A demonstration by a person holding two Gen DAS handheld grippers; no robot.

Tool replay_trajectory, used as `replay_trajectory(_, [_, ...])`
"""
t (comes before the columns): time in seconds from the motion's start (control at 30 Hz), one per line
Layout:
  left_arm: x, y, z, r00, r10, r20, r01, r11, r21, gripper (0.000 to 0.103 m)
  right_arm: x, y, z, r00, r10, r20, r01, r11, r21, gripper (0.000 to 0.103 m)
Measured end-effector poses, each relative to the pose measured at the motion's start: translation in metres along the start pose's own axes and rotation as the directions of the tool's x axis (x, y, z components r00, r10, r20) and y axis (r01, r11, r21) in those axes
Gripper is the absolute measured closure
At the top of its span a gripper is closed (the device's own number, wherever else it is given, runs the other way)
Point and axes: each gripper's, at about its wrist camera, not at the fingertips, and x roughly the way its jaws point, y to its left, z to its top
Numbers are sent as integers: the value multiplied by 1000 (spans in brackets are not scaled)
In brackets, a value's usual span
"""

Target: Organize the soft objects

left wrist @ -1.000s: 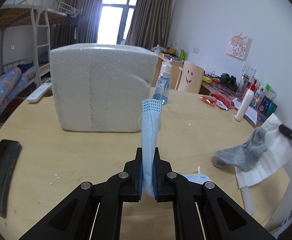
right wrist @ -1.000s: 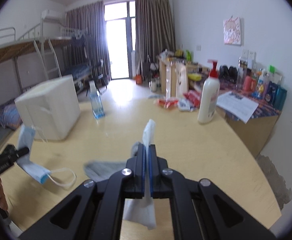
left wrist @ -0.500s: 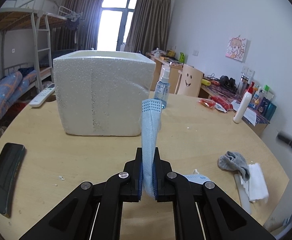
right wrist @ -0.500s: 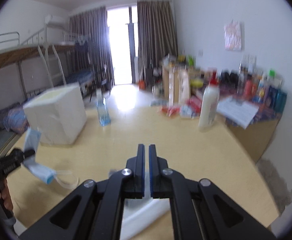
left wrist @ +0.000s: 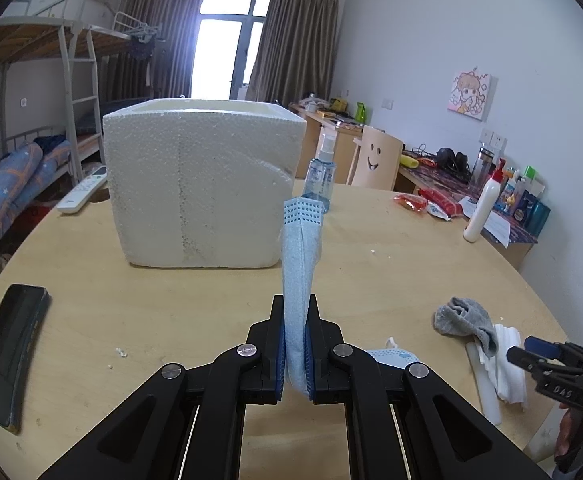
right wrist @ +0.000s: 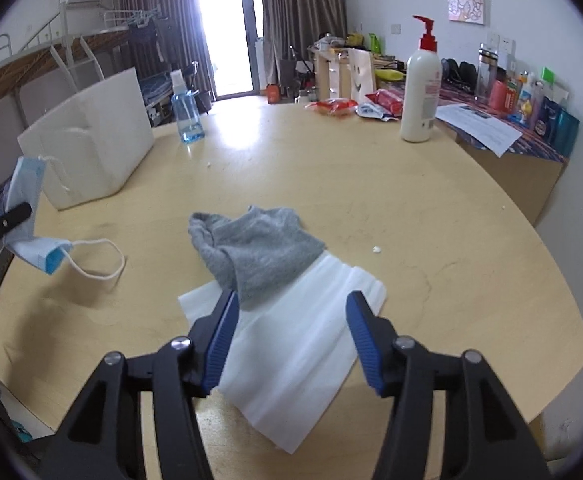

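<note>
Left wrist view: left gripper (left wrist: 295, 344) clamped tight on blue face mask (left wrist: 300, 264), which stands upright above the wooden tabletop (left wrist: 171, 300), w/ white foam box (left wrist: 199, 184) behind it. Grey sock (left wrist: 461, 316) lies far right.

Right wrist view: right gripper (right wrist: 291, 340) jaws have just been opening, now about half apart, nothing pinched; white tissue (right wrist: 303, 356) lies flat between them on tabletop, sock overlapping its far edge, touching left pad (right wrist: 221, 336).
</note>
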Motion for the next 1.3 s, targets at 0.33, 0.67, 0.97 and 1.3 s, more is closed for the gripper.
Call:
replay_trajectory(0.33, [-9,6,2,999,14,32,-14,1000,-9,95,18,11,-9,993,-89,-82,84,994,-64,42])
replay_trajectory(0.67, [-11,9,-2,999,7,34,-6,1000,-23,95,17,9,-11,995,-58,-76,53,997,-63,48])
replay_trajectory(0.97, [-21,10,0,998,6,57,-5,1000,-26,95,-5,2,-2,998,61,6,-61,997,-43,95])
replay_trajectory(1.3, [-41,10,7,993,15,113,-14,1000,-9,95,-80,18,32,960,97,264,-85,995,-56,95])
